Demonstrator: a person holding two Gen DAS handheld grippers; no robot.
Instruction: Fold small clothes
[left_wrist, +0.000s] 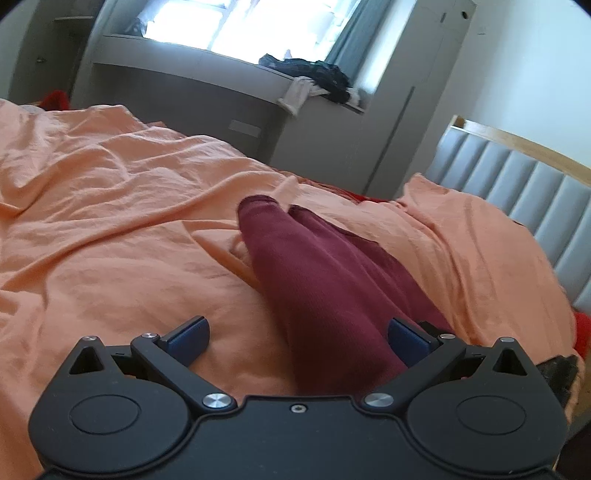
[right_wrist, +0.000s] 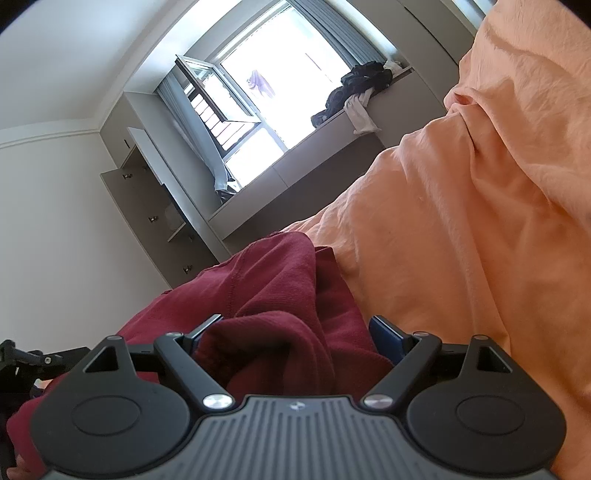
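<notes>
Left gripper (left_wrist: 297, 341): jaws spread wide, nothing clamped; the maroon garment (left_wrist: 325, 266) runs up between them, lying along the orange bedsheet (left_wrist: 110, 206) toward the padded headboard (left_wrist: 517, 177). Right gripper (right_wrist: 291, 334): jaws also wide apart, a bunched fold of the same garment sits between them, pads not seen pressing on it. Fabric is judged soft, light, limp knit, likely to sag and slide; a hold at a hem or cuff edge is suggested. No brand, label or legible writing is seen.
</notes>
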